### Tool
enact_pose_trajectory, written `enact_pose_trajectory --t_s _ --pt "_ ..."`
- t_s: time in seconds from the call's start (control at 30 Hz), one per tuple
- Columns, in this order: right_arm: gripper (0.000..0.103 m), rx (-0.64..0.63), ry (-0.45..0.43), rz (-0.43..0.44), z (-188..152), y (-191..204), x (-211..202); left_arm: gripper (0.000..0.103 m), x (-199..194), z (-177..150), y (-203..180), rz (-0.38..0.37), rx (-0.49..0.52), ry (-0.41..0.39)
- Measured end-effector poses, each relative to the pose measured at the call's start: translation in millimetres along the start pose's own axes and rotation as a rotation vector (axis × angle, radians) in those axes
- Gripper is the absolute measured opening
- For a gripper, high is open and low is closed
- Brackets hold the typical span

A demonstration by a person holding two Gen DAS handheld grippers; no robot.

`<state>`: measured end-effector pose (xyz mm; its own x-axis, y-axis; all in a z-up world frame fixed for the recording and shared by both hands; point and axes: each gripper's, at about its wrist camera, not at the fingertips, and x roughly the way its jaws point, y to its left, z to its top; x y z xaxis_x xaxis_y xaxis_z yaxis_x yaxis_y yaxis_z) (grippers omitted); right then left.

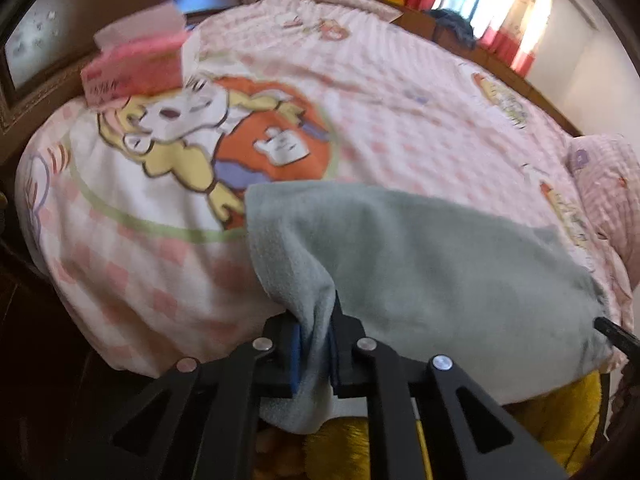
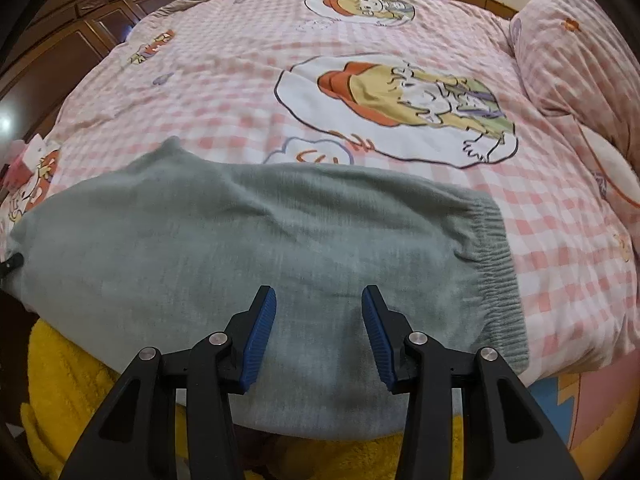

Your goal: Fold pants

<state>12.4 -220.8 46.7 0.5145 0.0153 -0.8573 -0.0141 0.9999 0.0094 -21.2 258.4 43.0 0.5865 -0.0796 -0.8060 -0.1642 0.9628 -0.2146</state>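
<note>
Grey knit pants (image 2: 260,240) lie across the near edge of the bed, their ribbed elastic waistband (image 2: 496,264) at the right end. In the left wrist view the same pants (image 1: 440,264) spread to the right, and my left gripper (image 1: 314,344) is shut on a bunched fold at their left end, lifted a little off the bed. My right gripper (image 2: 318,328) hovers open over the pants' near edge, its blue pads (image 2: 262,332) apart with grey cloth showing between them. The tip of the left gripper (image 2: 12,262) shows at the far left of the right wrist view.
The bed carries a pink checked quilt (image 2: 360,40) with cartoon prints. A pink tissue box (image 1: 136,68) sits at the far left, a pink pillow (image 2: 576,52) at the right. Yellow fleece (image 2: 68,380) hangs below the bed's near edge. Dark wooden cabinets (image 2: 80,20) stand to the left.
</note>
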Motion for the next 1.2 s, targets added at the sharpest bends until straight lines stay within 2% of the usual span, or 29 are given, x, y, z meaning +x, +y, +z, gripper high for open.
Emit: enact_pose_trajectory --t_s 0.17,0.37,0.5,0.67,0.83,1.0,1.2 --pt "0.045 0.009 -0.022 0.009 -1.5 -4.9 -9.3 0.01 -34.4 5.8 -20.9 -0.116 -0.011 -0.04" --pt "0.045 0.032 -0.042 0.04 -7.9 -12.5 -17.5 0.01 -67.8 13.2 -83.3 -0.208 0.098 -0.077" --pt "0.045 0.051 -0.053 0.06 -13.7 -19.0 -23.6 0.01 -74.7 13.7 -126.1 -0.266 0.16 -0.075" --pt "0.045 0.087 -0.066 0.077 -19.7 -30.8 -30.1 0.01 -63.9 10.8 -192.2 -0.339 0.239 -0.037" --pt "0.045 0.108 -0.076 0.084 -27.3 -42.2 -34.5 0.01 -38.6 -0.2 -249.6 -0.384 0.304 0.035" --pt "0.046 0.141 -0.07 0.087 -33.7 -53.5 -32.5 0.011 -6.1 -16.0 -298.5 -0.363 0.388 0.096" --pt "0.045 0.178 -0.047 0.098 -38.0 -63.5 -23.7 0.011 24.4 -34.5 -322.6 -0.351 0.423 0.175"
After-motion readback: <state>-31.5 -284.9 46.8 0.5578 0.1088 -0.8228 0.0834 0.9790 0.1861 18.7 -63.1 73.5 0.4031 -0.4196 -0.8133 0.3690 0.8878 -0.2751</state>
